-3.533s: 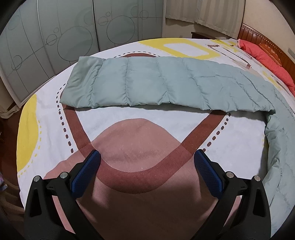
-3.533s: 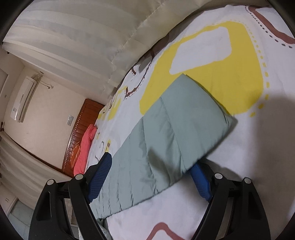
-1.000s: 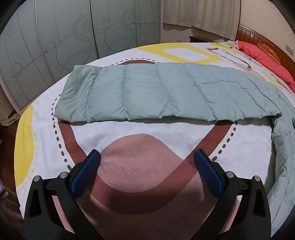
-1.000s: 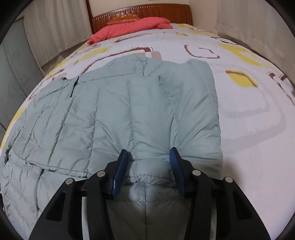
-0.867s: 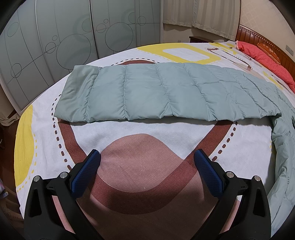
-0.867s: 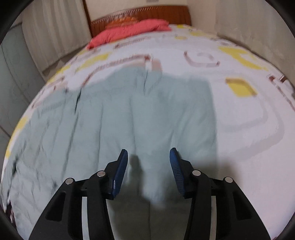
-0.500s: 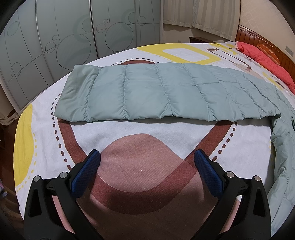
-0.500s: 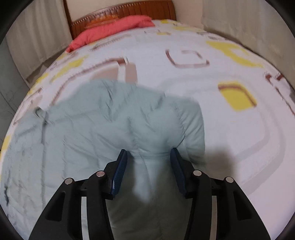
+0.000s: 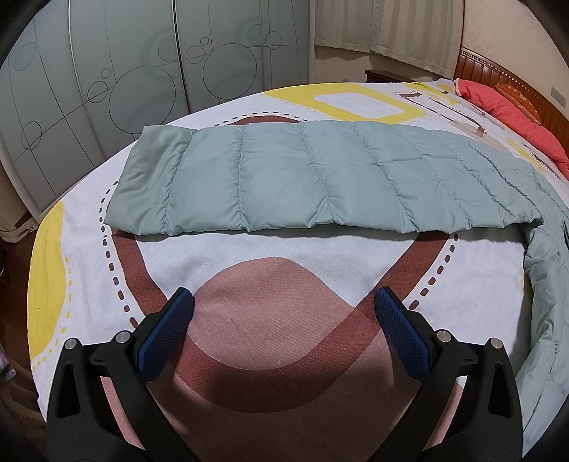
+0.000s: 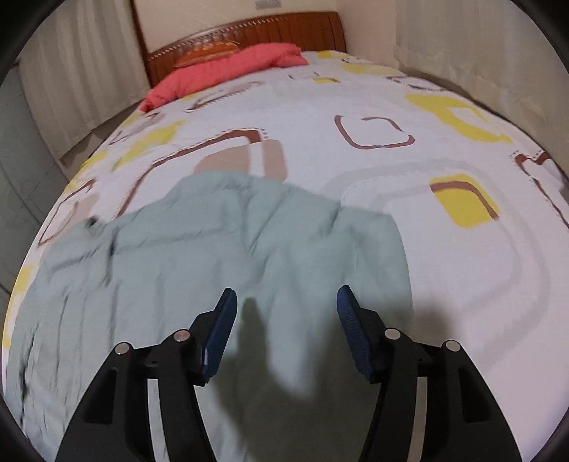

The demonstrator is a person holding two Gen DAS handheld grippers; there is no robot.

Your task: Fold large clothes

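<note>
A: Your left claw (image 9: pixel 281 316) is spread wide over the patterned bedspread (image 9: pixel 263 341) — nothing between its pads. The sage-green quilted down jacket (image 9: pixel 320 181) lies flat ahead, one sleeve stretched across the bed.

B: And the right?

A: Your right claw (image 10: pixel 284 312) gapes above the bunched jacket (image 10: pixel 220 256); the view is blurred, but it seems to grip nothing. A red pillow (image 10: pixel 227 71) sits by the headboard (image 10: pixel 249 32).

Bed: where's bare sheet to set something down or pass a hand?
Free: brown-patterned sheet between the left gripper and the outstretched sleeve; also the sheet between the jacket and the red pillow. Crowded: under the right gripper, over bunched jacket.
</note>
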